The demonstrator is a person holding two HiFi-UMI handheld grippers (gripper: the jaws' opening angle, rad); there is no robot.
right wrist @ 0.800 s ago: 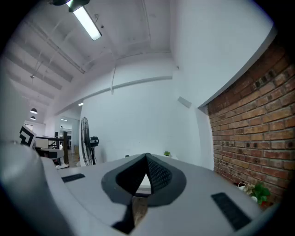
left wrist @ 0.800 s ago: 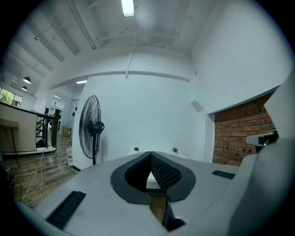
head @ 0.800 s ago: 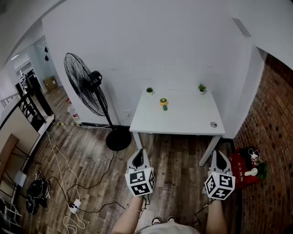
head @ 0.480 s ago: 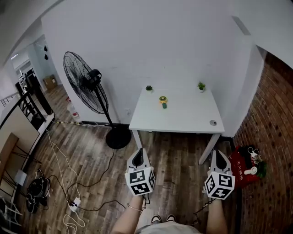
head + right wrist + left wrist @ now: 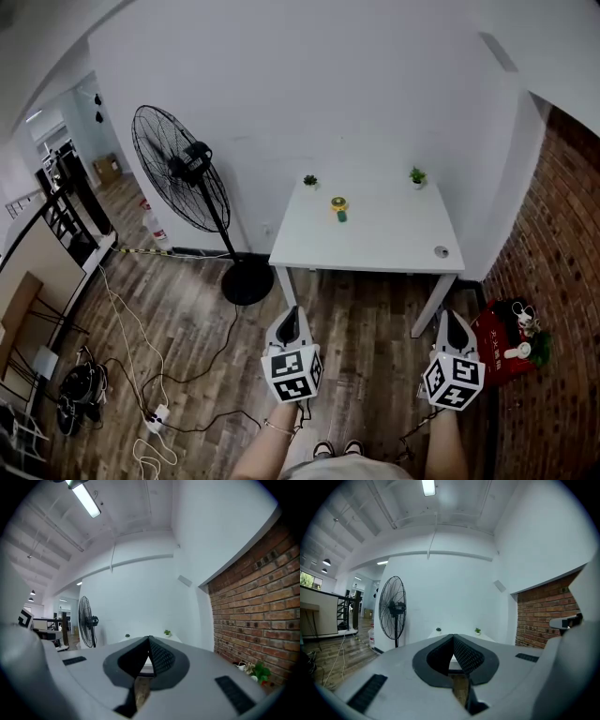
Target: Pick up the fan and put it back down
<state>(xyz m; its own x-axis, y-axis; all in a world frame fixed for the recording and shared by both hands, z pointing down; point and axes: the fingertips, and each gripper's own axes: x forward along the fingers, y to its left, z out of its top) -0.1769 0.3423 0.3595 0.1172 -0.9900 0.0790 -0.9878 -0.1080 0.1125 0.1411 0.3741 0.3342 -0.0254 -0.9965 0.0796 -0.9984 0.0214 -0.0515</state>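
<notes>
Still jaws together, left gripper (image 5: 289, 314) and right gripper (image 5: 453, 319); small fan (image 5: 338, 208) unmoved

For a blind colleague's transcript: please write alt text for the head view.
A person's grey left gripper and right gripper, both shut and empty, point toward a white rectangular table holding a small yellow-and-green fan and two tiny potted plants; a tall black pedestal fan stands left of it.

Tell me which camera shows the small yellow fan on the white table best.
The head view: the small yellow fan stands in the open on the white table. In both gripper views the closed jaws cover that part of the table, so the fan does not show.
</notes>
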